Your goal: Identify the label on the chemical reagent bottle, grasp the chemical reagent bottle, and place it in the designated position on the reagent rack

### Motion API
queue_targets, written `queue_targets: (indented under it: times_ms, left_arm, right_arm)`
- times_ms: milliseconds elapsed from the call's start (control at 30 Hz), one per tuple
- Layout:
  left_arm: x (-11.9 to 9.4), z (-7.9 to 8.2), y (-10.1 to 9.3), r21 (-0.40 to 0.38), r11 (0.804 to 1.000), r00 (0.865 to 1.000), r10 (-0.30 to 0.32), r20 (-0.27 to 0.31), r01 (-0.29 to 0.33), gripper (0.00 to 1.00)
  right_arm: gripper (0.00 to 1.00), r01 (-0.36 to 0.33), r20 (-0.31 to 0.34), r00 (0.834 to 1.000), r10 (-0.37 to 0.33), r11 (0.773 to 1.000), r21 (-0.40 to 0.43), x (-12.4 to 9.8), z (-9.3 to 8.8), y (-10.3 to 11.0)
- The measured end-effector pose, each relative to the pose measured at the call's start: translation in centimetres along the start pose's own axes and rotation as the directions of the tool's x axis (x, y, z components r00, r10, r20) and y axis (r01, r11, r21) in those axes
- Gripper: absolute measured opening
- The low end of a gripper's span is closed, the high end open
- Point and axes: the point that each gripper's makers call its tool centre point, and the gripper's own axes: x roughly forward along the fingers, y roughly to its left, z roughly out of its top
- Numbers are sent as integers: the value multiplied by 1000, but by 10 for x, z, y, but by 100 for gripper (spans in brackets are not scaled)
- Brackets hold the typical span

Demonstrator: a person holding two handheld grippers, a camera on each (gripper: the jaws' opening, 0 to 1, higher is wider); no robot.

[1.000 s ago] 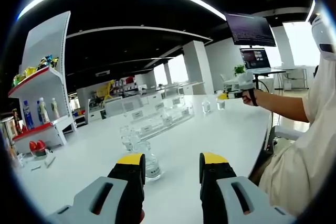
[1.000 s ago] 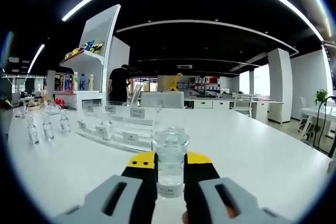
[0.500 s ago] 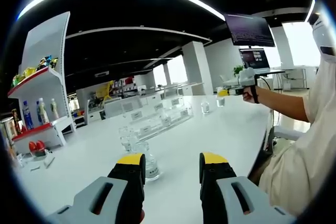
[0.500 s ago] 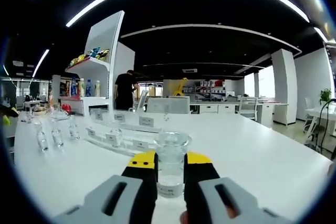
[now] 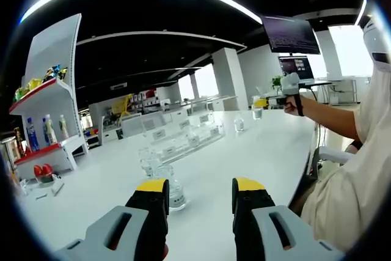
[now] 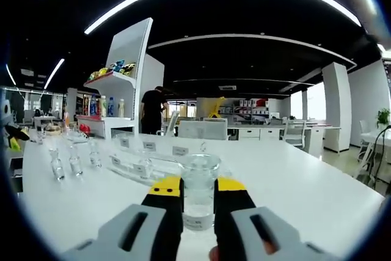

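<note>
My right gripper (image 6: 199, 195) is shut on a clear glass reagent bottle (image 6: 199, 189) with a white label low on its body, held upright above the white table (image 6: 293, 181). In the left gripper view that bottle (image 5: 256, 110) hangs at the far right in the right gripper (image 5: 264, 102), clear of the table. The clear reagent rack (image 6: 146, 164) with white name tags lies ahead and to the left; it also appears as the rack (image 5: 183, 139) mid-table. My left gripper (image 5: 200, 189) is open over the table, with one bottle (image 5: 175, 191) just beyond its left jaw.
Several more clear bottles (image 6: 74, 162) stand left of the rack, and one bottle (image 5: 239, 124) stands past its far end. A white shelf with drinks (image 5: 49, 129) is at the left. A person (image 6: 149, 109) stands by the shelf. A sleeve (image 5: 348, 181) fills the right side.
The right gripper has lifted the bottle a little higher and turned left toward the rack. The left gripper has stayed still and open.
</note>
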Motion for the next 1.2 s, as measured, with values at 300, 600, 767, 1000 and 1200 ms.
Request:
queue_targets:
  times_ms: [300,600,767,1000,1200]
  left_arm:
    - [-1,0,0,1,1000,1000,1,1,-1,42]
    - [0,-1,-2,1,1000,1000,-5,-5,5,42]
    - [0,-2,0,-4,1000,1000,-2,-6,2,42]
    - [-1,-3,2,-9,1000,1000,3,-7,-3,42]
    - [-2,-2,2,-11,1000,1000,4,-5,-4,42]
  right_arm:
    - [18,-18,19,1000,18,1000,-7,2,20,7]
    - [18,-31,33,999,31,1000,-5,1,38,13]
    - [18,-35,42,998,36,999,-9,1,49,16]
    - [18,-49,63,997,50,999,-17,8,66,18]
    - [18,-69,79,994,70,997,-15,20,81,17]
